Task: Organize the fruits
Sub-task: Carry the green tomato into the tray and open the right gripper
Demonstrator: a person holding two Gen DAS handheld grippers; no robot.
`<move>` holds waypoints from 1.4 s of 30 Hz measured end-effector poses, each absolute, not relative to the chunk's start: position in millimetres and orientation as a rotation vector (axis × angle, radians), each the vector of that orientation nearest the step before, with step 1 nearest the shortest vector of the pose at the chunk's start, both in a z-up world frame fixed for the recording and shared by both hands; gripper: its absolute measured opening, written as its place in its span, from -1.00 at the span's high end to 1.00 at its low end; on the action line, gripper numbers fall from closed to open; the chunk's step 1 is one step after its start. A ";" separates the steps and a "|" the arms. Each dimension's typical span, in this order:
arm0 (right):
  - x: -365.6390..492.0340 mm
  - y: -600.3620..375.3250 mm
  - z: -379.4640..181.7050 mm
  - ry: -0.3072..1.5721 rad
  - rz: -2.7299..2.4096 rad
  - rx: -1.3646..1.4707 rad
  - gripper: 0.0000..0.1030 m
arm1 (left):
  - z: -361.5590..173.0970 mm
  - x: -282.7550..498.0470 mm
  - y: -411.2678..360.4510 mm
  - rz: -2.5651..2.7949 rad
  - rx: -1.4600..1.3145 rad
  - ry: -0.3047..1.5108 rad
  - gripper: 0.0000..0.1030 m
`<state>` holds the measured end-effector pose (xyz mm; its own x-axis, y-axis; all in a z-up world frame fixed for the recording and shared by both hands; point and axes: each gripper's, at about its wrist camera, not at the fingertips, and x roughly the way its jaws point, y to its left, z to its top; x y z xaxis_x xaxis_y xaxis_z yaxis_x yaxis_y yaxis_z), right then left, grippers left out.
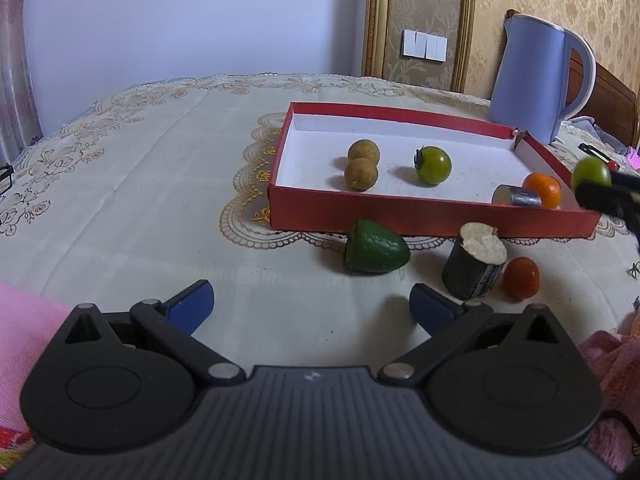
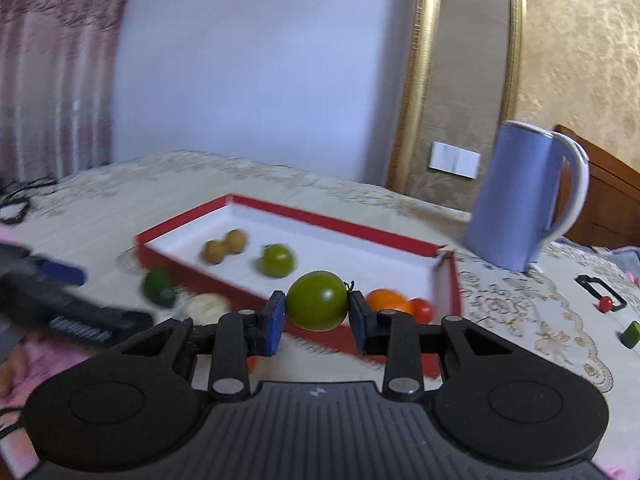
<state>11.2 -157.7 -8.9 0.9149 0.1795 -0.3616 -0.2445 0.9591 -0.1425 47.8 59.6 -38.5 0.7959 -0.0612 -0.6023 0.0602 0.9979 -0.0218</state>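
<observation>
- A green tomato (image 2: 317, 301) is being held in the air by the right gripper (image 2: 318, 318), clamped between its two blue fingers (image 2: 275, 322), one on each side.
- The tomato is being kept just in front of the near wall of the red box (image 2: 240, 280); the box is lying ahead of the fingers and a little lower.
- The tomato is round, so no long side is being looked for; its small stem is pointing toward the right finger.
- The right hand is the nearer one to the box, so the drop is probably being left to it: forward, over the wall, then down.
- Inside the box, two brown round fruits (image 1: 362, 163), touching each other, another green tomato (image 1: 434, 165), an orange fruit (image 1: 543, 189) and a small metal cylinder (image 1: 516, 196) are being kept.
- Outside, on the tabletop (image 1: 160, 200) just in front of the box, a cut green fruit (image 1: 376, 246), a dark stump with a white top (image 1: 476, 264) and a red tomato (image 1: 521, 278) are waiting.
- The left gripper (image 1: 312, 308) is being held low over the tabletop, its fingers wide apart with nothing between them.
- A blue kettle (image 1: 536, 76) is standing behind the box.
</observation>
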 end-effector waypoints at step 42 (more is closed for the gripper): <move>102.9 -183.9 -7.2 0.493 0.136 -0.083 -0.34 | -40.2 49.7 56.2 -0.053 0.022 0.655 -1.00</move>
